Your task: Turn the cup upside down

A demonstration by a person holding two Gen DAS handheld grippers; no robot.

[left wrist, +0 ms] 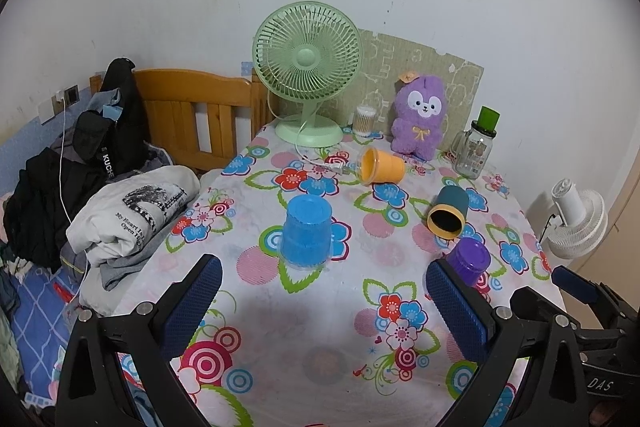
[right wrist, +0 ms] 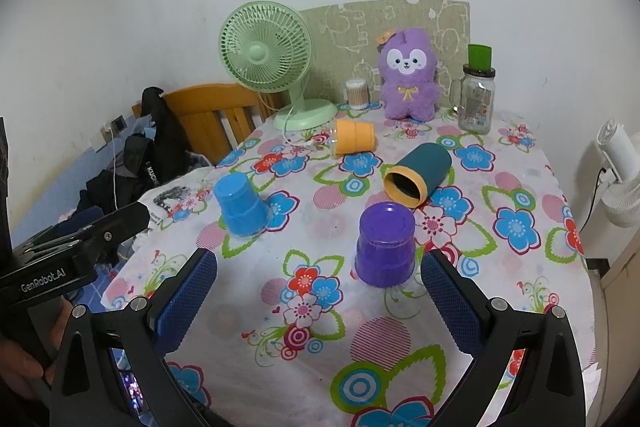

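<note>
Right wrist view | right gripper [right wrist: 318, 291] and left gripper [left wrist: 322, 297] both wide open, empty | teal plastic cup with yellow rim [right wrist: 418, 174] lies sideways mid-table toward right edge | grasp its wall, rotate mouth down

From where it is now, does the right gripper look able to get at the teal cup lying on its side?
Probably yes, though not straight ahead. The right gripper is open and empty, but the upside-down purple cup stands between it and the teal cup; going over or around looks free.
</note>
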